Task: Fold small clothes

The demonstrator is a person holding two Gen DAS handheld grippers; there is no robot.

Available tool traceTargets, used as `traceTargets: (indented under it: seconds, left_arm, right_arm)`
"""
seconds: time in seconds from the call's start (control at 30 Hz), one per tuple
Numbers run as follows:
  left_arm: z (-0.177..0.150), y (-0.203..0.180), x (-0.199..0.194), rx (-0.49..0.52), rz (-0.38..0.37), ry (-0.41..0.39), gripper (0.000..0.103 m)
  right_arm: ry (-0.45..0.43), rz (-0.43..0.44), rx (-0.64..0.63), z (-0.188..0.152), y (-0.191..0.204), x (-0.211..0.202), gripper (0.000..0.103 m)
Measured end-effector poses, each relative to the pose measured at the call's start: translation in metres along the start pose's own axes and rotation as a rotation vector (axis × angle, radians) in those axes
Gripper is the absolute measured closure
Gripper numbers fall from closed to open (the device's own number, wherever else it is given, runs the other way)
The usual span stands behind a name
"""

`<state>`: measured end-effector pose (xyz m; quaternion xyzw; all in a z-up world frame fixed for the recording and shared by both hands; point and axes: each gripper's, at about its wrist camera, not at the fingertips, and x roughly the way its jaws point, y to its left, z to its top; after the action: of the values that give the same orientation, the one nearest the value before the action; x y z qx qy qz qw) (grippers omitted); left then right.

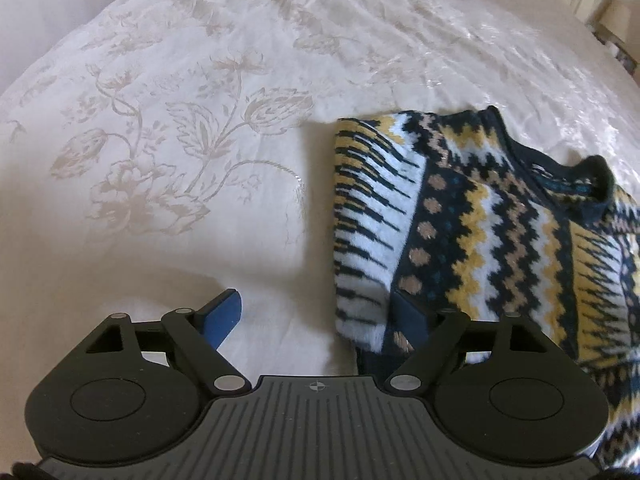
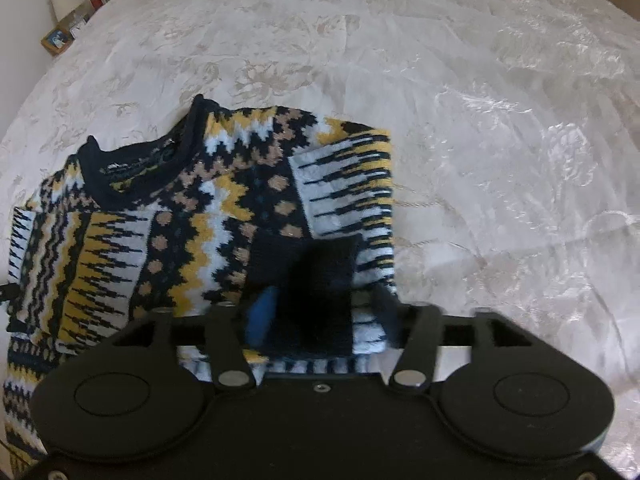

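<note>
Left gripper (image 1: 316, 318), jaws spread wide, angled down over a white bed cover: one blue-padded finger (image 1: 222, 316) above bare fabric, the other tucked against the near left edge of a patterned jumper (image 1: 472, 232), nothing pinched between the two. Right gripper (image 2: 320, 312), jaws apart, poised over the jumper's other side, with a dark ribbed cuff (image 2: 320, 300) lying loose between the blue pads; whether either pad touches the wool, impossible to tell from the blurred right wrist view.

Jumper spread flat on the bed, knitted in navy, mustard, white and tan zigzags with rows of tan dots. Navy collar (image 2: 132, 168) turned toward the far side of the bed. Both sleeves folded inward over the body: one a white-and-black striped panel (image 1: 368, 216) in the left wrist view, the other (image 2: 348, 196) crossing the chest in the right wrist view and ending at the dark cuff near the gripper.

Bed cover (image 1: 180, 152) pale and glossy, woven with a faint floral design of stems, leaves and large blooms, lightly creased toward the far edge.

Beyond the bed, at upper left of the right wrist view, a bedside surface (image 2: 72, 24) crowded with small items, among them a framed picture (image 2: 56, 40) and a pale rounded shape behind it.
</note>
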<state>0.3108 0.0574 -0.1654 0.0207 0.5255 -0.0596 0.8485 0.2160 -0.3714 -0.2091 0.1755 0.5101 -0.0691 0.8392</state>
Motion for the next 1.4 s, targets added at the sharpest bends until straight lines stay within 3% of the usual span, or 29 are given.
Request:
traceTargets:
  seconds: [0.13, 0.27, 0.53, 0.7, 1.1, 1.4]
  left_arm:
    - [-0.012, 0.003, -0.015, -0.019, 0.004, -0.006, 0.021]
    - [-0.029, 0.005, -0.033, -0.035, -0.010, -0.009, 0.021]
    - [-0.070, -0.004, -0.063, -0.027, -0.054, 0.014, 0.021]
    - [-0.096, -0.010, -0.076, -0.012, -0.071, 0.032, 0.021]
    - [-0.152, -0.012, -0.087, 0.023, -0.106, 0.109, 0.021]
    - [-0.177, -0.015, -0.084, 0.109, -0.142, 0.151, 0.021]
  right_arm:
    - [0.018, -0.043, 0.048, -0.008, -0.013, -0.004, 0.028]
    - [0.006, -0.040, 0.073, -0.017, -0.021, -0.018, 0.028]
    - [0.005, 0.057, 0.068, -0.048, -0.017, -0.047, 0.016]
    - [0.039, 0.103, 0.049, -0.078, -0.008, -0.057, 0.014]
    - [0.126, 0.153, 0.046, -0.136, 0.002, -0.070, 0.010]
    - [0.184, 0.148, 0.083, -0.172, 0.008, -0.076, 0.005]
